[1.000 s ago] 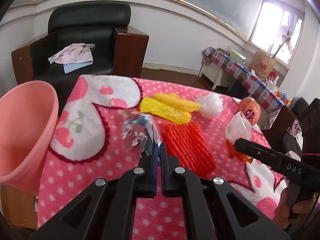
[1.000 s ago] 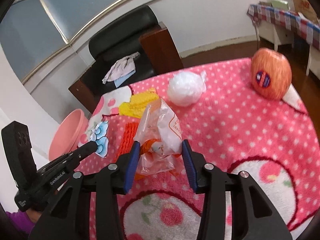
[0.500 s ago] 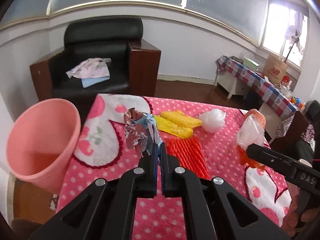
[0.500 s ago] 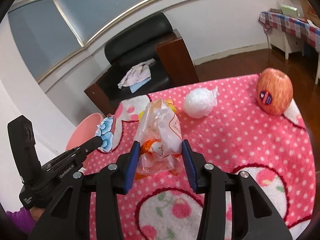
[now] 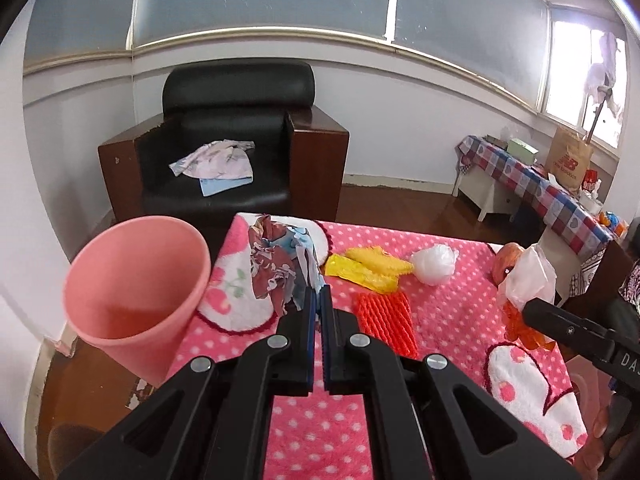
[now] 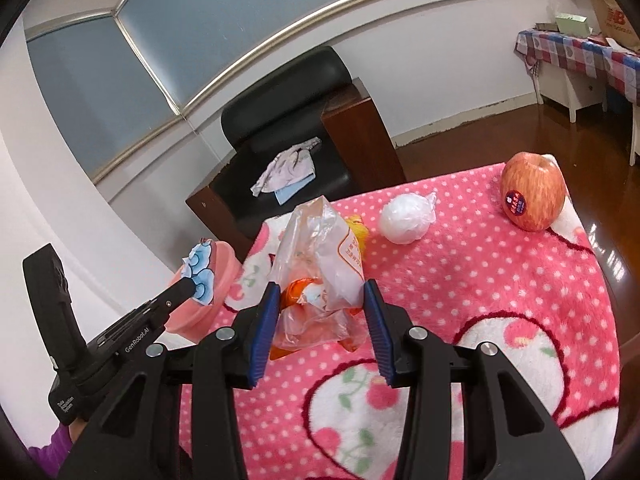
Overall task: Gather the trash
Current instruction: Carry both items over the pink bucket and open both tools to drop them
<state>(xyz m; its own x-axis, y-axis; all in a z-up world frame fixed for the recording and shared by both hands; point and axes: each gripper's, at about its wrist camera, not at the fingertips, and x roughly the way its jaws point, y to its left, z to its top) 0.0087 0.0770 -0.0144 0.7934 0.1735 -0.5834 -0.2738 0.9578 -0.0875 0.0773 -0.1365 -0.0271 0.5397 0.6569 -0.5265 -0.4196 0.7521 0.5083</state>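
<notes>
My left gripper (image 5: 319,294) is shut on a crumpled patterned wrapper (image 5: 280,266) and holds it above the table's left edge, beside the pink bin (image 5: 136,292). My right gripper (image 6: 319,294) is shut on a clear plastic bag (image 6: 320,264) with orange scraps inside, lifted above the pink dotted tablecloth (image 6: 500,280). The left gripper with the wrapper (image 6: 200,276) shows in the right wrist view over the bin (image 6: 212,292). The bag (image 5: 526,284) shows at the right of the left wrist view.
On the table lie yellow wrappers (image 5: 368,272), an orange foam net (image 5: 386,320), a white plastic ball (image 5: 434,266) and an apple (image 6: 532,196). A black armchair (image 5: 236,152) stands behind the table. A checked side table (image 5: 536,192) is far right.
Both grippers have risen. The left gripper has carried the wrapper left, closer to the pink bin. The right gripper has lifted the bag higher above the cloth.
</notes>
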